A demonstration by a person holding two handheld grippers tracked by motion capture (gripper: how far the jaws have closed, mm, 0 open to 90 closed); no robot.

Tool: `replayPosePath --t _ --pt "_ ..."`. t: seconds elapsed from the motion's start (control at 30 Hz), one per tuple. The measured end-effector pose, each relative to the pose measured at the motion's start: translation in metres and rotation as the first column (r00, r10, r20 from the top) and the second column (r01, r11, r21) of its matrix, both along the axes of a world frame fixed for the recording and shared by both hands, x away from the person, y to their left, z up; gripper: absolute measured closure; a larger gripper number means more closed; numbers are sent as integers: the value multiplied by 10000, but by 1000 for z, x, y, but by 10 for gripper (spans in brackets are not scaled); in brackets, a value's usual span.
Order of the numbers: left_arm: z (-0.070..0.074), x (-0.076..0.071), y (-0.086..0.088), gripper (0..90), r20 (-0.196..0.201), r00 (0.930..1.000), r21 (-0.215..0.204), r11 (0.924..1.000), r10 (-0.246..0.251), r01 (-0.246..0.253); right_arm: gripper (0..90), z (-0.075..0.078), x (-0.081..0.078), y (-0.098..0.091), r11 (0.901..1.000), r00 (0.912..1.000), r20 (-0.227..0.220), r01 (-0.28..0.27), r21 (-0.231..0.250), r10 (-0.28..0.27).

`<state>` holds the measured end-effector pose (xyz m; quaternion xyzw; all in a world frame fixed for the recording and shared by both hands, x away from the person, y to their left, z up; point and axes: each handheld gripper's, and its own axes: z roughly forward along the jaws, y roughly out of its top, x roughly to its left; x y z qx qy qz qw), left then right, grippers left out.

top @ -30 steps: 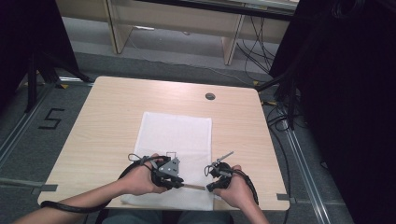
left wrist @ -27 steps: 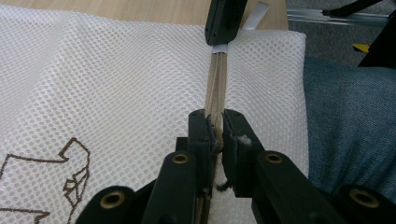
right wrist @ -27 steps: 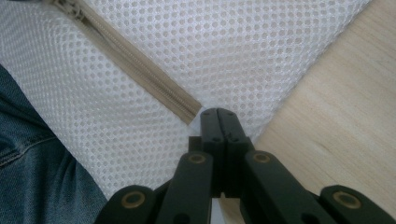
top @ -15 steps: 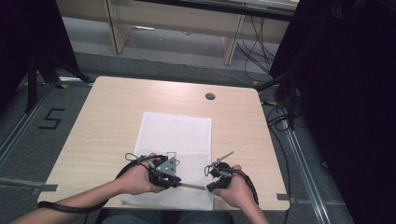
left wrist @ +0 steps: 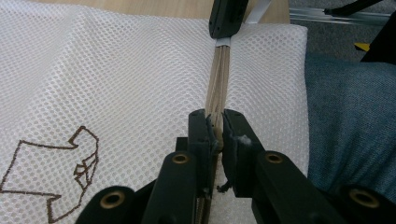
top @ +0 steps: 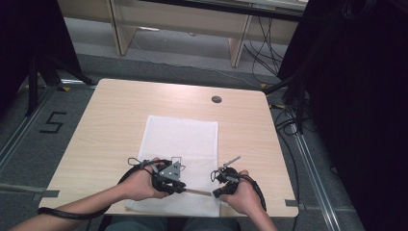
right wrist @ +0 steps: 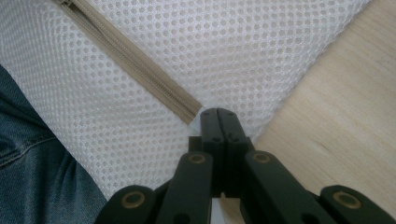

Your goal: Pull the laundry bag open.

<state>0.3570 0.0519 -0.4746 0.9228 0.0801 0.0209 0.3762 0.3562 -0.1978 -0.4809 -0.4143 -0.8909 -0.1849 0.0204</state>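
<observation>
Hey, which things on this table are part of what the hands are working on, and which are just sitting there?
In use:
mesh bag
zipper
left tongs, shut on zipper
right tongs, shut on bag's corner

Lying about:
round hole cap
table

A white mesh bag (top: 180, 159) is lying flat on the light wooden desk (top: 115, 115), its near edge reaching the desk's near edge. The person's two forearms are coming in from the bottom. The left gripper (top: 179, 186) and the right gripper (top: 215, 191) are sitting low over the bag's near end, pointing toward each other, with a thin tan strip (top: 197, 191) stretching between them. A dark round grommet (top: 216, 99) is showing near the desk's far edge.
</observation>
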Motion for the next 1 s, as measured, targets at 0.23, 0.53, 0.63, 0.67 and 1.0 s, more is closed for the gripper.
replayPosePath --t 0.23,0.53,0.63,0.67,1.0 --pt "1 1 2 817 134 9999 -2 10000 -93 93 900 0 0 0 10000 10000 29 -15 8 15" --pt "0 1 5 818 -37 10000 -19 10000 72 -72 900 0 0 0 10000 10000 -10 15 -18 -15" --pt "0 1 6 818 -42 10000 -61 9999 82 -82 900 0 0 0 10000 10000 32 -6 -17 6" --pt "0 1 6 817 -44 10000 -66 9999 78 -78 900 1 -1 1 10000 10000 -11 61 -34 -61" --pt "0 1 8 817 -34 10000 -59 10000 64 -64 900 0 -1 1 10000 10000 -4 61 -37 -61"
